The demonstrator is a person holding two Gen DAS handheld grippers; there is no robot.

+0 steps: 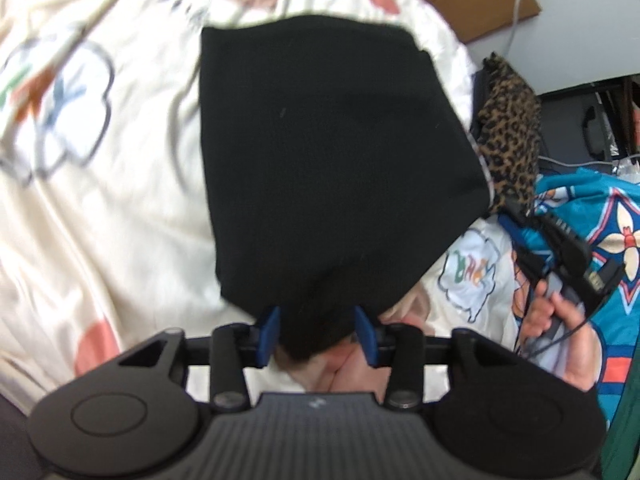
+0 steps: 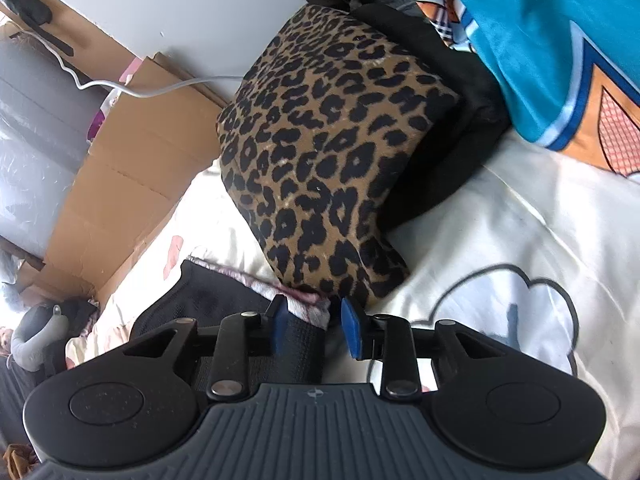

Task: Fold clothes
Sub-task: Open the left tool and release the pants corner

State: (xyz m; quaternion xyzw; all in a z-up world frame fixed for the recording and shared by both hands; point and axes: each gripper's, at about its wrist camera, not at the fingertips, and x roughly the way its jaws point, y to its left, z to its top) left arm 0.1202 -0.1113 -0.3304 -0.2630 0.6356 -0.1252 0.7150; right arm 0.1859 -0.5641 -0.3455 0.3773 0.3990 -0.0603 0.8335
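Left gripper (image 1: 317, 334): blue fingers (image 1: 269, 330) spread, pads clear of cloth. Black garment (image 1: 328, 152), folded flat on the cream sheet (image 1: 100, 200), lies straight ahead of the tips; its near corner reaches in between them (not pinched). Right gripper (image 2: 316, 330): fingers spread too, a black fabric edge (image 2: 298, 344) lying between and behind them, untouched as far as can be seen. Leopard bundle (image 2: 332, 152) sits just beyond the right fingertips, on a black piece. Blue printed cloth (image 2: 540, 40) is further off, to the right.
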